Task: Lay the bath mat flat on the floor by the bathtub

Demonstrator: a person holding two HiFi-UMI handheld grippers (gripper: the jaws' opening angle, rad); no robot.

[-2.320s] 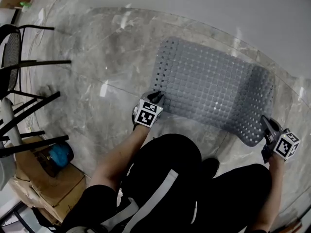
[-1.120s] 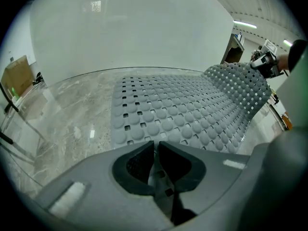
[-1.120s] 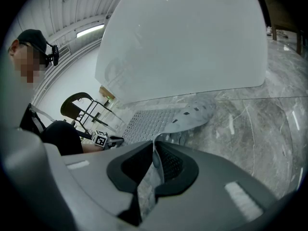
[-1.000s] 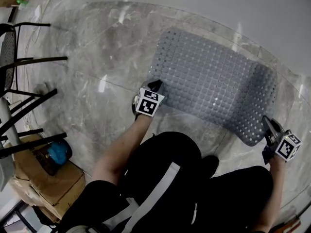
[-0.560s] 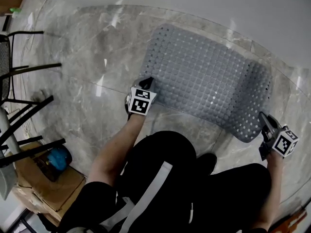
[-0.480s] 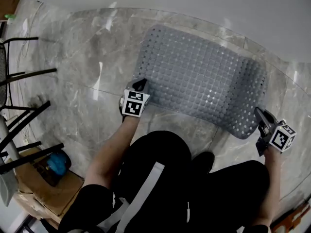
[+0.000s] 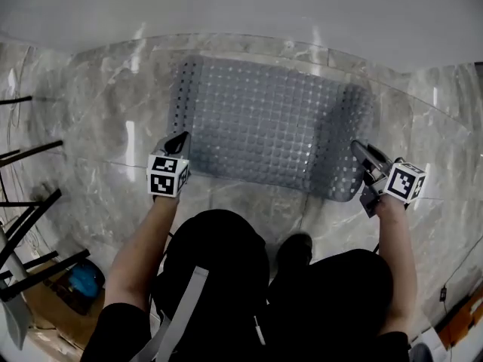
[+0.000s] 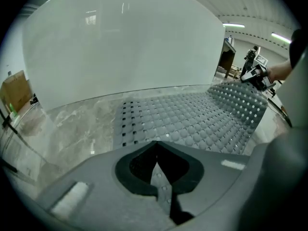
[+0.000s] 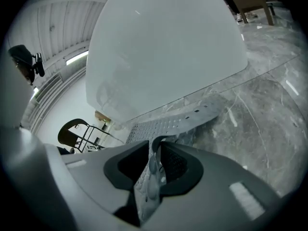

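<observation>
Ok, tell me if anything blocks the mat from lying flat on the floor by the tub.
Nothing visible lies on the floor around the mat, which sits along the tub. Only its right end is curled up. That end is between the jaws of the right claw, which have just been opening.

Black top and trousers, pale grey stripe [image 7: 181, 308] down the front, sleeves short; left gripper [image 7: 179, 142] and right gripper [image 7: 362, 154] grey, each with a white black-marker cube.
</observation>
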